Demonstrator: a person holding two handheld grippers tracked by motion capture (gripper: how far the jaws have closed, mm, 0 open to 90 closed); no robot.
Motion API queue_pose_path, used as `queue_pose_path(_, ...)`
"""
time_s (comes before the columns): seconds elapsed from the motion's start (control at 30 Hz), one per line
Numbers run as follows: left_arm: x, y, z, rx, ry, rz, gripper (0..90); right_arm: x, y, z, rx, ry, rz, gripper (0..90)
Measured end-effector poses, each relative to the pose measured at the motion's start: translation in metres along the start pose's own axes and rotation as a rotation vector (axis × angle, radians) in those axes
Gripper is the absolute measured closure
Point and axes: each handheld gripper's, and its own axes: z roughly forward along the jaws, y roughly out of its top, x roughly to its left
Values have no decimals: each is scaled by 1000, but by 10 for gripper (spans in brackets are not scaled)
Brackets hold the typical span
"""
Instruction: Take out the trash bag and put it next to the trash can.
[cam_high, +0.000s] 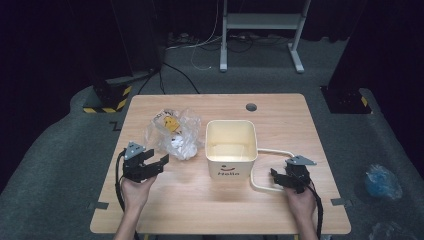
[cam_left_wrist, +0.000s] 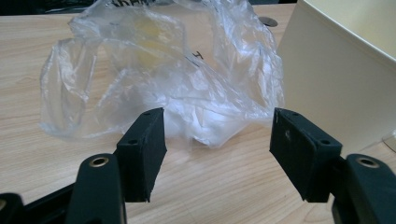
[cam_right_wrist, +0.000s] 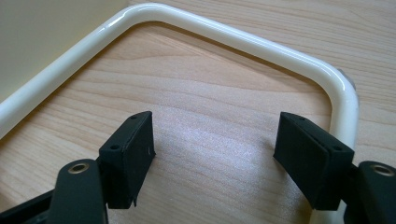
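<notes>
Both claws stand with jaws apart and nothing between them. Left gripper (cam_high: 150, 165) rests low on the wooden table (cam_high: 190, 200), aimed at the crumpled clear plastic bag (cam_left_wrist: 159, 70) just ahead of its pads, probably lined up to pinch the near fold. To that claw's right stands the cream bin (cam_high: 231, 147), open-topped and likely meant to take the bag as a liner. Right gripper (cam_right_wrist: 215, 149) sits inside the loop of the bin's white handle (cam_right_wrist: 224, 35), which lies flat on the table around it, perhaps to steady the bin.
</notes>
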Motion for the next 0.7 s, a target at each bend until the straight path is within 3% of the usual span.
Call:
queue_pose_path(0.4, -7, -16, 7, 24, 11, 18, 358, 0, 0, 0, 0, 0, 0, 283)
queue_pose_path(0.7, -5, -33, 18, 50, 33, 1, 358, 0, 0, 0, 0, 0, 0, 283)
